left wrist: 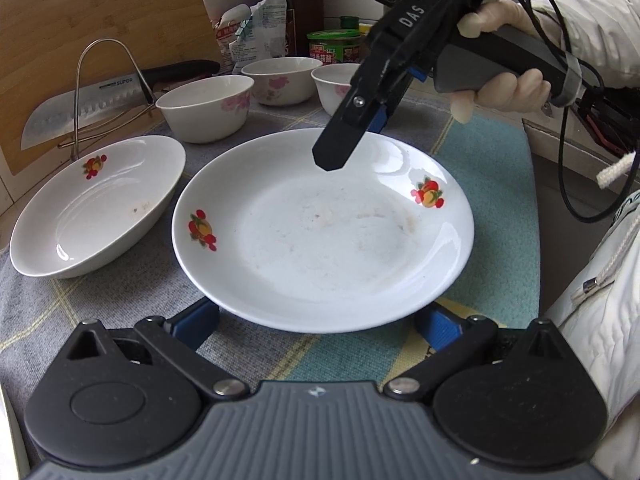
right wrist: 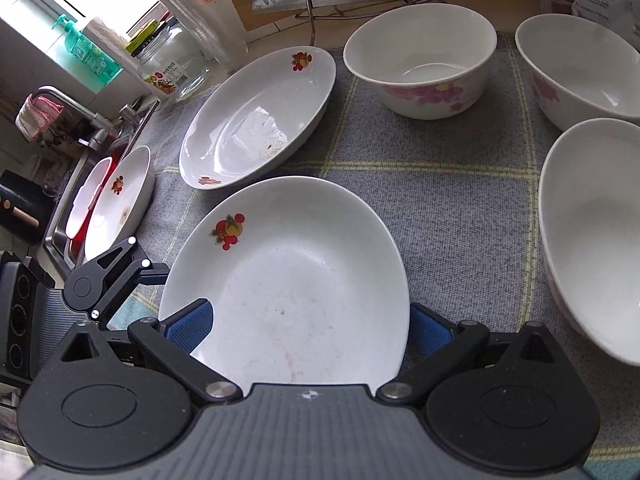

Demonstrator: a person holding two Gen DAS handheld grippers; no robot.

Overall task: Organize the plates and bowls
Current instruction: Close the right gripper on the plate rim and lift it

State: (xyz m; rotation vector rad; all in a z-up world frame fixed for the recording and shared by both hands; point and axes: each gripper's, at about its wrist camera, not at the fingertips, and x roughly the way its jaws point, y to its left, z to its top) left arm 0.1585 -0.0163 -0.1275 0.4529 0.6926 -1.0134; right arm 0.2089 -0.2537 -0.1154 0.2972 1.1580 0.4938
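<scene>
A white plate (left wrist: 320,236) with fruit prints lay in the middle of a grey checked cloth (left wrist: 120,292) on the tabletop. The left hand-held gripper (left wrist: 316,326) stood at the near rim of this plate with its jaws spread wide, one blue pad (left wrist: 196,320) on each side; the rim hid the tips, so I could not tell whether they touched it. The right hand-held gripper (left wrist: 330,158), held by a gloved hand (left wrist: 500,92), pointed down over the far part of the same plate. In its own view the right hand-held gripper (right wrist: 308,328) was also wide open, with the plate (right wrist: 288,280) between its pads (right wrist: 188,326), and I could not tell if it had any hold of it.

A second, deeper plate (left wrist: 96,208) lay just beside the first one on the left. Behind them stood three white bowls with pink flowers: one (left wrist: 206,108) nearest, one (left wrist: 280,80) behind it, and one (left wrist: 334,86) partly hidden by the right hand-held gripper. A knife (left wrist: 84,114) rested on a wire rack (left wrist: 100,92) in front of a wooden board (left wrist: 100,20). In the right wrist view, two more plates (right wrist: 120,204) leaned in the sink (right wrist: 60,236).
</scene>
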